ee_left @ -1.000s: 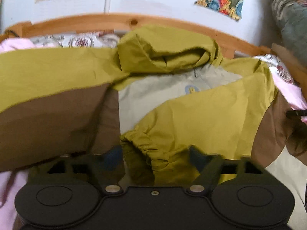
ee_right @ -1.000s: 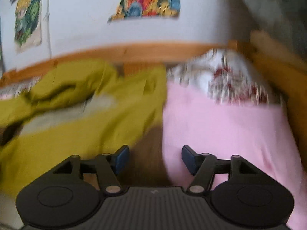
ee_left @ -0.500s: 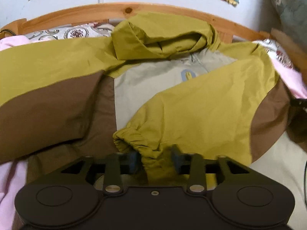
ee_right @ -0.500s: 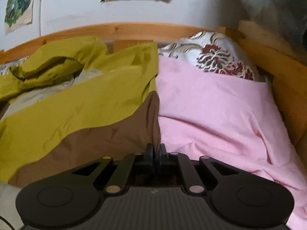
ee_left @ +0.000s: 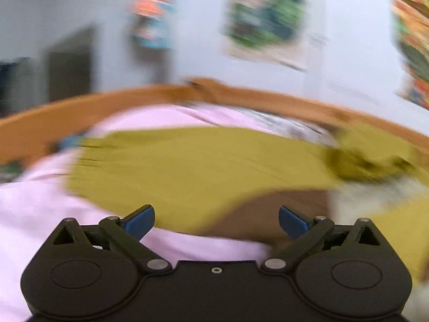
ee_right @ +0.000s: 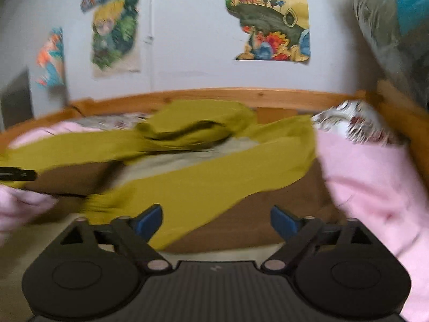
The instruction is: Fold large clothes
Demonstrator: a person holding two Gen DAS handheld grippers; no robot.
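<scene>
An olive, brown and beige hooded jacket lies spread on the bed, its hood toward the headboard. One sleeve is folded across the chest. In the blurred left wrist view the other olive sleeve stretches out flat over the pink sheet. My left gripper hovers just before that sleeve; its jaws are opening wide, with nothing between them. My right gripper is set back from the jacket's brown side, and its jaws are also opening with nothing in them.
A pink sheet covers the bed around the jacket. A patterned pillow lies at the back right. The wooden bed frame runs along a white wall with posters. A black tip pokes in at the left.
Both grippers let go of the jacket and opened wide. The left one released the folded sleeve's cuff and swung left to the outstretched sleeve. The right one drew back from the brown edge.
</scene>
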